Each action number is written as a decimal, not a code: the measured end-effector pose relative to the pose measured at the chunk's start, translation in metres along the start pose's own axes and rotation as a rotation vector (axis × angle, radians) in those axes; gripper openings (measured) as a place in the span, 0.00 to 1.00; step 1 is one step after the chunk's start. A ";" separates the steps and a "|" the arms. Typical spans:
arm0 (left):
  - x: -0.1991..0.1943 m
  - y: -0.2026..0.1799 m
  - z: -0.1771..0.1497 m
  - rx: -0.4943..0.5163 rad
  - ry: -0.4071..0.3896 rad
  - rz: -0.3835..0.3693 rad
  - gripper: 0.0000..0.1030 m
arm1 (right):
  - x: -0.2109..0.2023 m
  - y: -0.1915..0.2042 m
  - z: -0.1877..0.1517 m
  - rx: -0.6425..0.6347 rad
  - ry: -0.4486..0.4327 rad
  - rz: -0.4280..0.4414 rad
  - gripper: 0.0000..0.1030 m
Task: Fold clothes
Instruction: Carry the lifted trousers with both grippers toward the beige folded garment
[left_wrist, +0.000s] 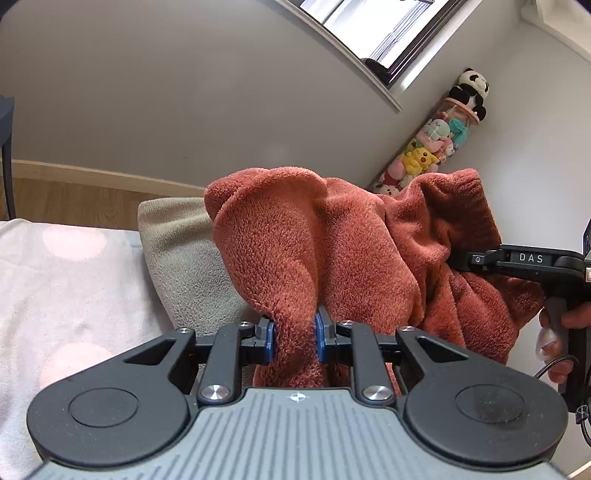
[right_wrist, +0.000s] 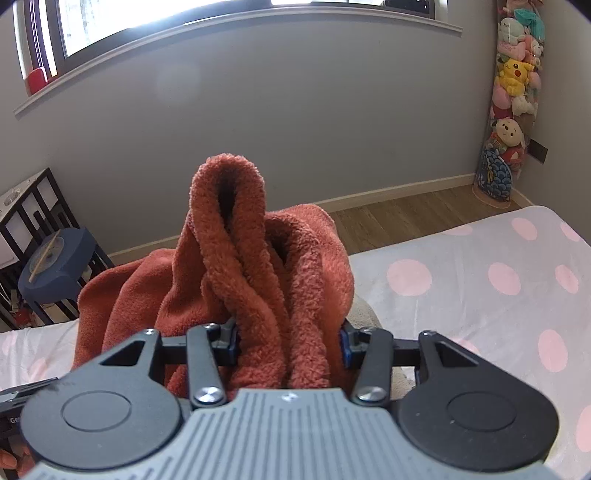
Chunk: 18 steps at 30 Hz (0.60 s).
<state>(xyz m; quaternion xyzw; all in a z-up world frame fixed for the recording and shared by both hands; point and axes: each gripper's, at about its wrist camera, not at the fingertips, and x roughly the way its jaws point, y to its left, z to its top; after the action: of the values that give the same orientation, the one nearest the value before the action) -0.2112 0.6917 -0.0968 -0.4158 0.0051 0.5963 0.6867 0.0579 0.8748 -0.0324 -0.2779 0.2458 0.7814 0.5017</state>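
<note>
A rust-red fleece garment is held up above the bed by both grippers. My left gripper is shut on a fold of its edge between the blue pads. In the left wrist view the right gripper comes in from the right and bites into the same garment. In the right wrist view my right gripper is shut on a thick bunch of the red fleece, which loops up above the jaws and drapes to the left.
A beige fleece item lies on the bed under the red garment. The bed has a white sheet with pink dots. A tall bag of plush toys hangs in the corner. A blue stool stands at the left by the wall.
</note>
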 end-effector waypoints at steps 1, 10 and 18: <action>0.000 0.001 0.000 -0.010 0.001 -0.007 0.17 | 0.002 -0.002 -0.001 0.008 0.000 -0.003 0.50; -0.008 0.017 0.003 -0.082 -0.064 -0.098 0.17 | 0.002 0.000 0.008 -0.005 -0.037 -0.002 0.49; 0.000 0.030 0.012 -0.132 -0.100 -0.106 0.17 | 0.012 0.025 0.041 -0.099 -0.086 0.011 0.49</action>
<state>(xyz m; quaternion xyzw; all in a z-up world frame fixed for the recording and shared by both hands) -0.2414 0.6968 -0.1060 -0.4294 -0.0905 0.5782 0.6878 0.0232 0.9002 -0.0086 -0.2672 0.1865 0.8065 0.4933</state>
